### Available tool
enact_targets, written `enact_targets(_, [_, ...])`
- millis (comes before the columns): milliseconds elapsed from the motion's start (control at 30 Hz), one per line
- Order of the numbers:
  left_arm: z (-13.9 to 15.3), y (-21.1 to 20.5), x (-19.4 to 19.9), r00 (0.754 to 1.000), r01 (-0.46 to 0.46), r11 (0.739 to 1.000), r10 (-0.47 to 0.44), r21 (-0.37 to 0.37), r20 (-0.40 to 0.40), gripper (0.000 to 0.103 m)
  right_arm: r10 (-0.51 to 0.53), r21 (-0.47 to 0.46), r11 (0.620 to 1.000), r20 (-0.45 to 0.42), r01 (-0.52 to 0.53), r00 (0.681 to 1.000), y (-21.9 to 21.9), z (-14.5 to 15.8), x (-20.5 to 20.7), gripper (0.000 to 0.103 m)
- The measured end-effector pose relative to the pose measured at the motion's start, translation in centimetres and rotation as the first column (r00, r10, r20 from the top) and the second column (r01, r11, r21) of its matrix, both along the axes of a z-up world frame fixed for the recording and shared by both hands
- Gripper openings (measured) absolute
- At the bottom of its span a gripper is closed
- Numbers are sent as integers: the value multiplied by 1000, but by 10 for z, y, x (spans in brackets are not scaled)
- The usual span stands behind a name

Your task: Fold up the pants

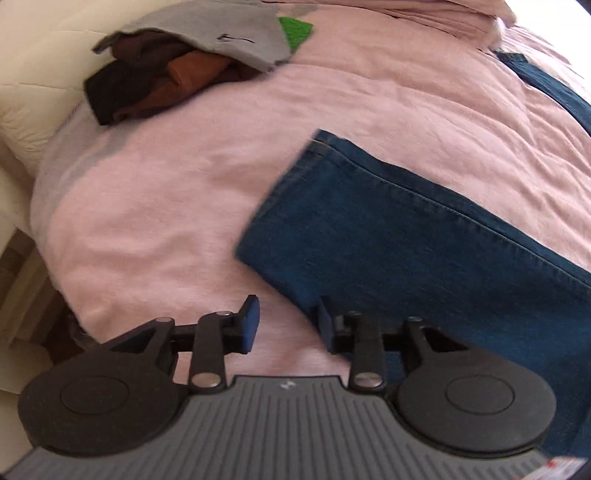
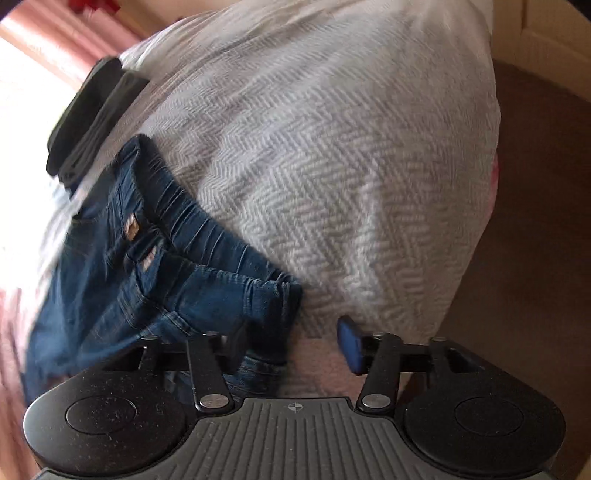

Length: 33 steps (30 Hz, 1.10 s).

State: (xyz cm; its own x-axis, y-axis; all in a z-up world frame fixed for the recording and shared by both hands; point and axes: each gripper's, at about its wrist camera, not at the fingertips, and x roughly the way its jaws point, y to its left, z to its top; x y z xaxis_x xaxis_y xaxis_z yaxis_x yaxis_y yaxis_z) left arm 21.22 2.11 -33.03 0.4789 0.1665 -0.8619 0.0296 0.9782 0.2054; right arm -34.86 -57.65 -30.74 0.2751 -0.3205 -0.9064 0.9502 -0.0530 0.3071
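Observation:
Blue jeans lie flat on the bed. In the left wrist view a leg of the jeans (image 1: 406,229) runs from the right edge to its hem near mid-frame. My left gripper (image 1: 288,326) is open just below the hem's near corner, its right pad (image 1: 325,325) beside the denim and pink cover between the fingers. In the right wrist view the waistband end of the jeans (image 2: 166,266) lies at lower left. My right gripper (image 2: 291,347) is open around the waistband's near corner; denim hides the left finger, while the right pad (image 2: 349,343) stands apart from the cloth.
A pile of brown, black and grey clothes (image 1: 166,74) sits at the far left of the pink bedcover (image 1: 166,203), with a green item (image 1: 295,29) behind. A folded dark grey garment (image 2: 88,110) lies beyond the waistband on a white herringbone blanket (image 2: 332,166). Brown floor (image 2: 535,221) lies past the bed's right edge.

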Motion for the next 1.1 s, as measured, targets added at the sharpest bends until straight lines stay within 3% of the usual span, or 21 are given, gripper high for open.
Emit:
enact_targets(133, [22,25,10,994,-93,993,89,73,55,27,49,-152,986,-121,-67,991,-5,30,10,52])
enact_targets(233, [35,16,25,991,-86,996,82,35,102,28,162,-226,960,-43,-167,986,-22,32,39,52])
enact_targets(333, [35,-16,45,996,-10,999,14,-40,90,29,257,-237,945,117,-224,959,-57,18,75,52])
enact_targets(400, [32,-44,58,996,57,994,-51,-88,72,29,343,-274,918,190,-286,920,-79,9,98,52])
enact_targets(533, [23,-112,72,983,180,963,-183,-201,7,29,463,-266,872,180,-410,868,-124,-11,140,50])
enact_targets(667, [16,-177,58,954,276,916,-298,-290,-36,30,548,-228,830,163,-509,821,-153,-37,157,48])
enact_targets(833, [7,-223,26,926,330,882,-371,-337,-63,31,586,-247,809,265,-533,766,-171,-52,154,27])
enact_targets(1000, [-2,-244,13,927,324,893,-365,-314,-82,31,601,-230,799,349,-556,719,-188,-72,161,19])
enact_targets(1033, [-3,-247,12,929,321,896,-362,-308,-84,31,595,-224,803,371,-553,713,-190,-74,161,15])
enact_targets(1067, [-3,-249,10,929,320,898,-360,-302,-84,31,585,-225,809,395,-542,708,-193,-76,159,0])
enact_targets(1100, [-2,-253,9,929,323,899,-361,-296,-81,31,574,-231,817,419,-529,703,-194,-73,155,0])
